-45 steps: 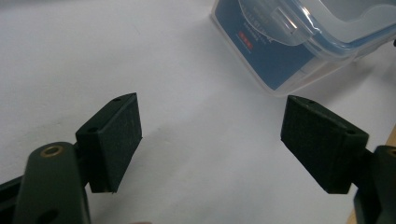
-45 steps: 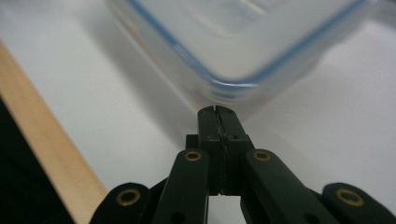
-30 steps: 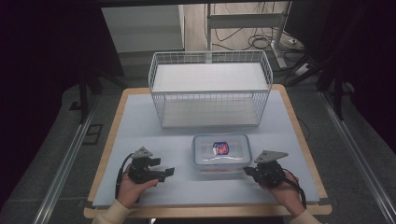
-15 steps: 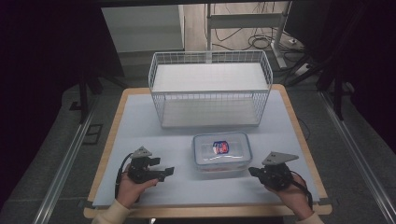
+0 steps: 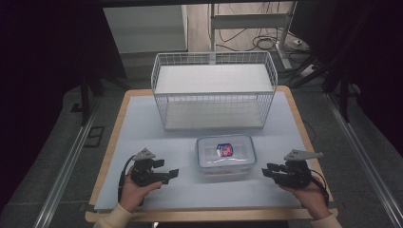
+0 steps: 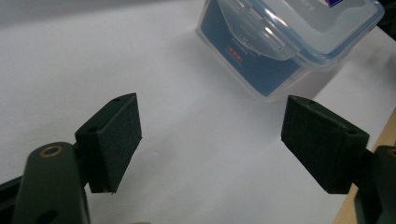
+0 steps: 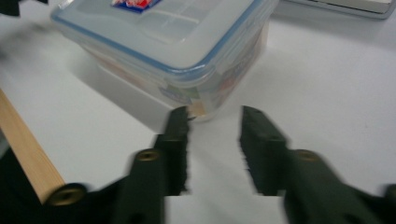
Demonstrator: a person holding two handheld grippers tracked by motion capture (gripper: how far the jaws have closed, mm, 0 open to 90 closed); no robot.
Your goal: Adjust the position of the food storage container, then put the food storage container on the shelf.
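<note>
A clear plastic box (image 5: 225,154) with a blue-rimmed snap lid and a red-and-blue sticker sits at the front middle of the white mat. My left gripper (image 5: 167,167) rests to the left of it, jaws pointing right toward the box. In the left gripper view the left gripper (image 6: 212,116) is wide open with bare mat between its jaws, and the box (image 6: 280,42) lies ahead at the upper right. My right gripper (image 5: 265,171) is just right of the box, pointing left. In the blurred right gripper view the right gripper (image 7: 215,114) is narrowly open, its tips close to a corner of the box (image 7: 177,37).
A white wire basket (image 5: 214,102) stands across the back of the table, open at the top. The white mat (image 5: 142,123) lies on a wooden tabletop whose edge (image 5: 304,137) shows on the right. Dark floor, rails and cables surround the table.
The right hand and its gripper have drifted a little to the right, away from the box. The left gripper and the box have stayed put.
</note>
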